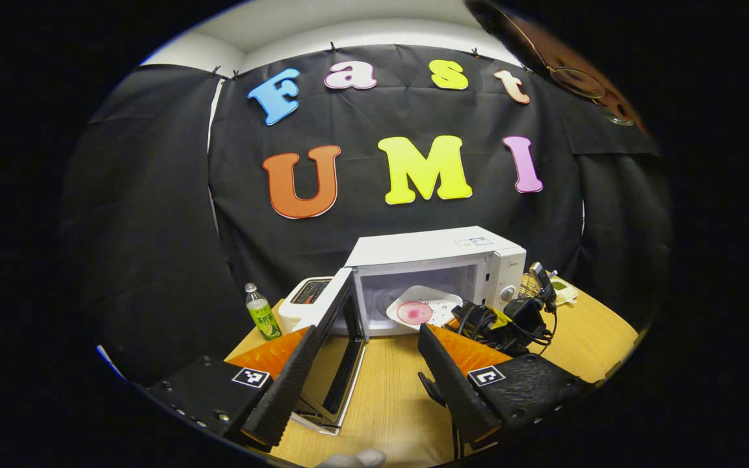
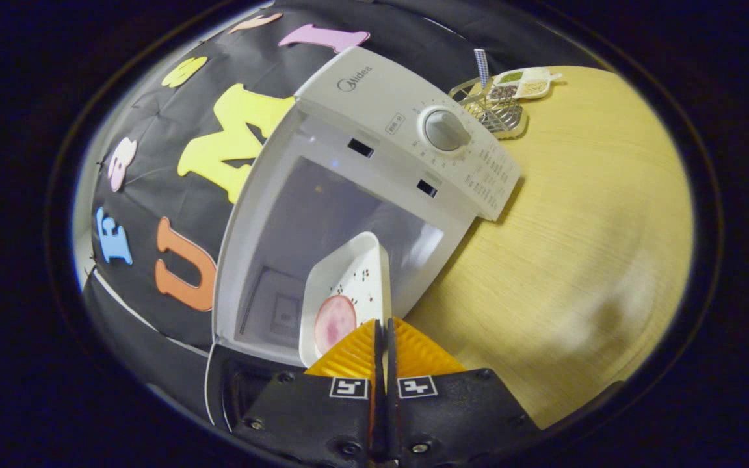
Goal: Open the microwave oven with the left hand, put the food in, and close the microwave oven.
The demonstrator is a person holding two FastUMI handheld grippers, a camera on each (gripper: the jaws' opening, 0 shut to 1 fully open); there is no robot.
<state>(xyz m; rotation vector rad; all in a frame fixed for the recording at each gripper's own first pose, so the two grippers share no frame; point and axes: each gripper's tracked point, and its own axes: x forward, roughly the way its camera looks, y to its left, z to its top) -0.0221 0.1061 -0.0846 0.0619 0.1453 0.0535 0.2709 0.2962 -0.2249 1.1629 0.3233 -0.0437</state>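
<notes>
The wooden table (image 1: 394,396) is the biggest thing here. On it sits a white microwave oven (image 1: 436,250), and its door (image 1: 339,325) is swung wide open toward the left. In the right gripper view the microwave oven (image 2: 374,97) looks tipped over, but that is just the camera leaning. You can see its round knob (image 2: 445,130) on the front panel.

Behind the open door in the left gripper view stands a white toaster (image 1: 303,296). Next to the toaster is a small drink bottle (image 1: 261,313) with a green label.

A white plate (image 1: 423,305) is partly inside the microwave's mouth, with its near edge sticking out. On the plate lies a round pink slice of food (image 1: 415,312). In the right gripper view the plate (image 2: 358,273) stands on its side in the picture, and the pink food (image 2: 334,323) is on it near the fingers.

The right gripper (image 2: 383,338) has its two fingers pressed together on the near rim of the plate, holding it. In the left gripper view you can see that gripper (image 1: 511,322) too, at the plate's right.

The left gripper (image 1: 365,344) has its fingers wide apart, with nothing between them. It is in the air in front of the open door.

Far back on the table, right of the microwave, are a wire rack (image 2: 495,107) and a little tray (image 2: 523,81) with bits of food.
</notes>
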